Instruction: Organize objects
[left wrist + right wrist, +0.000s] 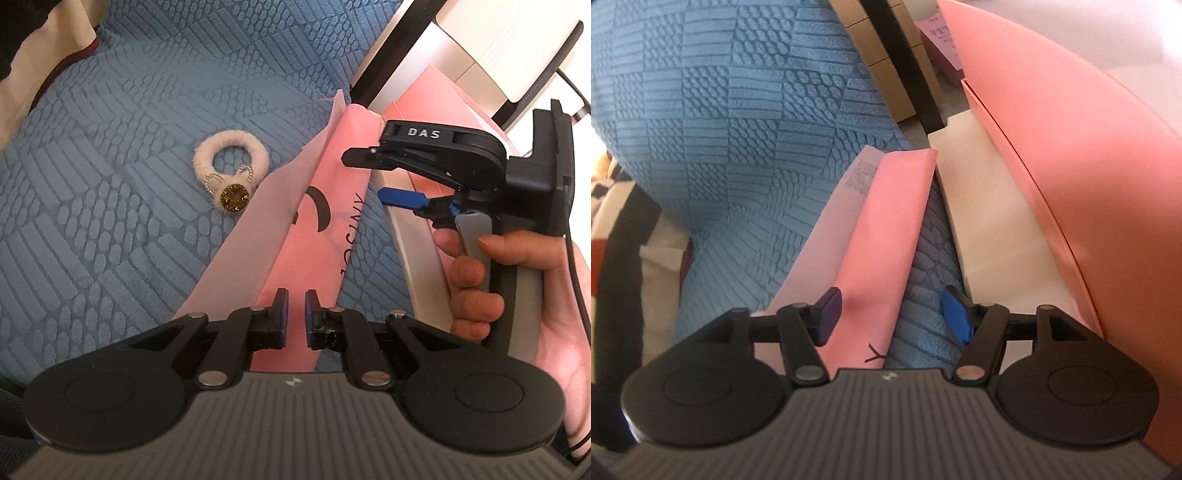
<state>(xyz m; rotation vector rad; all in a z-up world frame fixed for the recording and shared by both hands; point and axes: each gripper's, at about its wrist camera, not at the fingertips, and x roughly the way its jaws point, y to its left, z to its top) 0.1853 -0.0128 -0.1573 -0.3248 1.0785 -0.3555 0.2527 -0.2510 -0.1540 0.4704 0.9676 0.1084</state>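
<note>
Task judged at an early stage: nothing is seen stowed yet. A fluffy white hair tie (229,167) with a gold sequin disc and bead loops lies loose on the blue quilted bedspread (110,221), apart from the packaging. A pink paper bag (325,229) with dark lettering lies flat just beside a pink box (1071,166), whose pale interior is exposed. Left gripper (296,317): fingers nearly clenched above the bag, with nothing visibly pinched. Right gripper (894,314): fingers released, spread over the bag edge, gripping nothing. Hair tie and bag remain to be put away.
</note>
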